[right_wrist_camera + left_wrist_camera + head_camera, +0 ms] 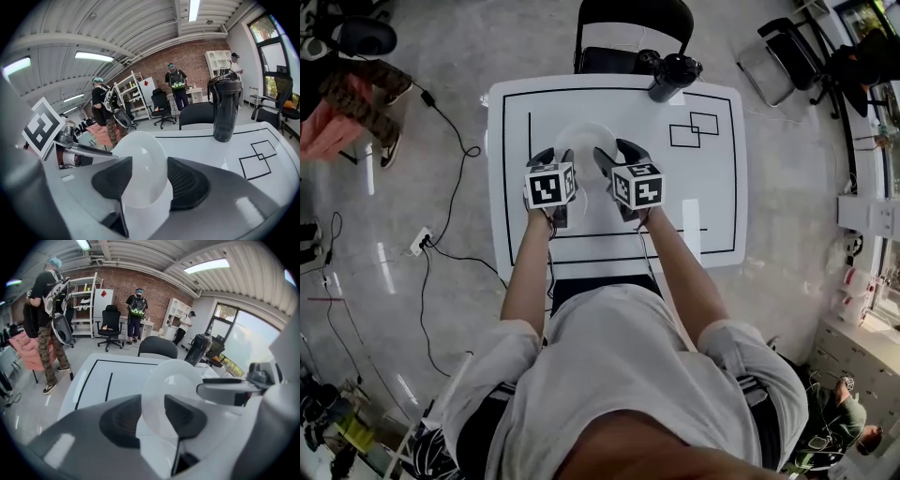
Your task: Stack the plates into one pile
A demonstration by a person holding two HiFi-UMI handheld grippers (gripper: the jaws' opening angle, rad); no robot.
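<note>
A white translucent plate [586, 137] hangs over the middle of the white table [712, 216], and both grippers meet at it. My left gripper [555, 157] comes in from the left and my right gripper [617, 155] from the right. In the left gripper view a plate [176, 380] stands tilted between the pads of the left gripper [152, 416]. In the right gripper view a plate [140, 159] fills the gap of the right gripper [150, 180]. Whether this is one plate or two overlapping, I cannot tell.
A black bottle [673, 75] stands at the table's far edge, in front of a black chair [633, 33]. Black lines and two overlapping squares [694, 129] mark the tabletop. Cables [441, 244] trail on the floor at left, where a person [356, 103] stands.
</note>
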